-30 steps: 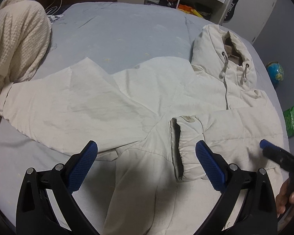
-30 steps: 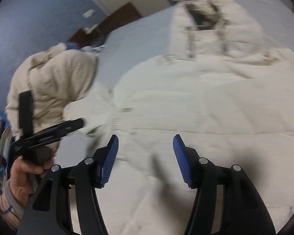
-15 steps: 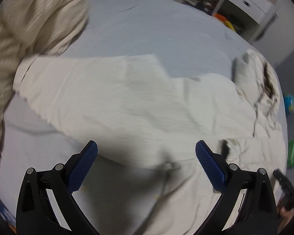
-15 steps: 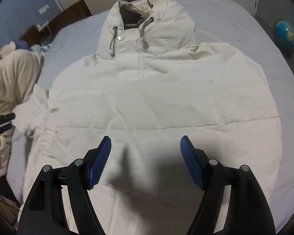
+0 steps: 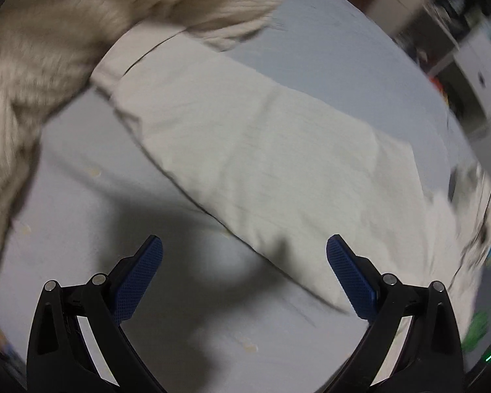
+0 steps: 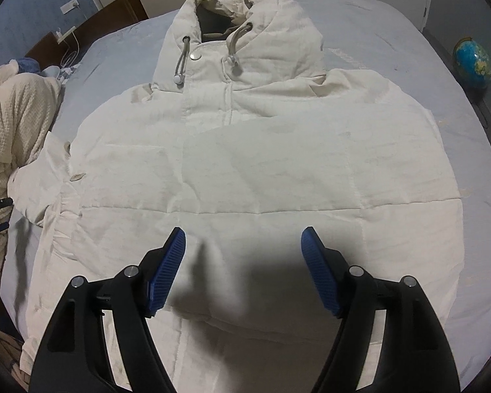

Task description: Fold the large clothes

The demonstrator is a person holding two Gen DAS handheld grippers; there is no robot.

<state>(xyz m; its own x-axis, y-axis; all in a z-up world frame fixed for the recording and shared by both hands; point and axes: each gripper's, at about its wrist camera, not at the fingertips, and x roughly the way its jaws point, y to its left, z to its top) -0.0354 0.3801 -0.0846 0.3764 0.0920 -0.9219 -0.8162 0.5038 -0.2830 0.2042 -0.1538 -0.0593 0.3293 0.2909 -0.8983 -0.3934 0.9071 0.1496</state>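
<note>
Jacket (image 6: pixel 245 170) without readable label, on bed (image 6: pixel 392 26).

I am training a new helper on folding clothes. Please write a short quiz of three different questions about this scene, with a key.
1. True or false: the right gripper is shut on the jacket.
2. Which lies at the left of the jacket? A) knitted garment B) globe C) green bag
3. Fill in: the left gripper hovers, jaws open, near the jacket's outstretched ____.

Key: 1 false, its jaws are open and hold nothing; 2 A; 3 sleeve.
</note>
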